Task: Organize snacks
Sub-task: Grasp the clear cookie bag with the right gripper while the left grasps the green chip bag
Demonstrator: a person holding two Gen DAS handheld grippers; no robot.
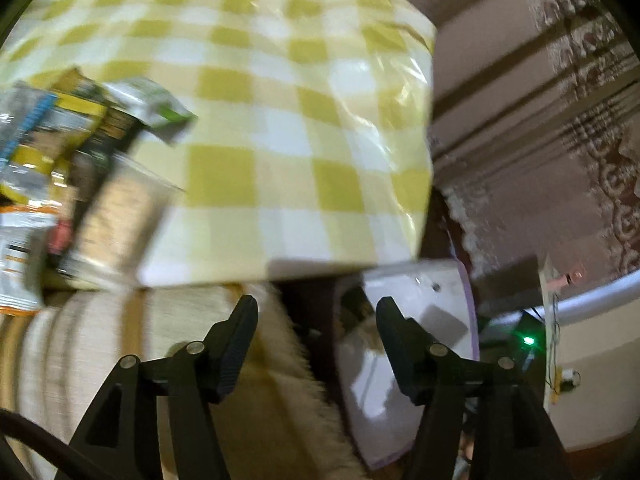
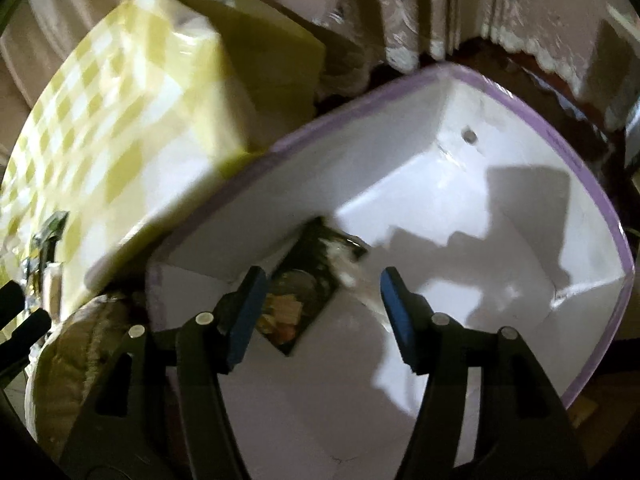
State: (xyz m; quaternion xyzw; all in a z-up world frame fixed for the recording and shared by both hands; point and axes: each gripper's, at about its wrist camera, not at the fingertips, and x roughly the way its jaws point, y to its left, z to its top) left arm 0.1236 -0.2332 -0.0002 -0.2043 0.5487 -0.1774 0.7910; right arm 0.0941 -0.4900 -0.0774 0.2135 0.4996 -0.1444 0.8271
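Several snack packets (image 1: 60,168) lie in a heap at the left edge of the table with the yellow-and-white checked cloth (image 1: 280,100). My left gripper (image 1: 316,312) is open and empty, off the table's near edge, to the right of the heap. A white box with a purple rim (image 2: 592,184) stands below the table's corner; it also shows in the left wrist view (image 1: 432,292). A dark snack packet (image 2: 304,292) lies inside it. My right gripper (image 2: 324,280) is open and empty, just above that packet inside the box.
A beige cushioned seat (image 1: 120,360) lies under the left gripper. A patterned carpet (image 1: 560,120) covers the floor to the right. A device with a green light (image 1: 529,340) sits by the box. The table's corner (image 2: 256,80) overhangs the box.
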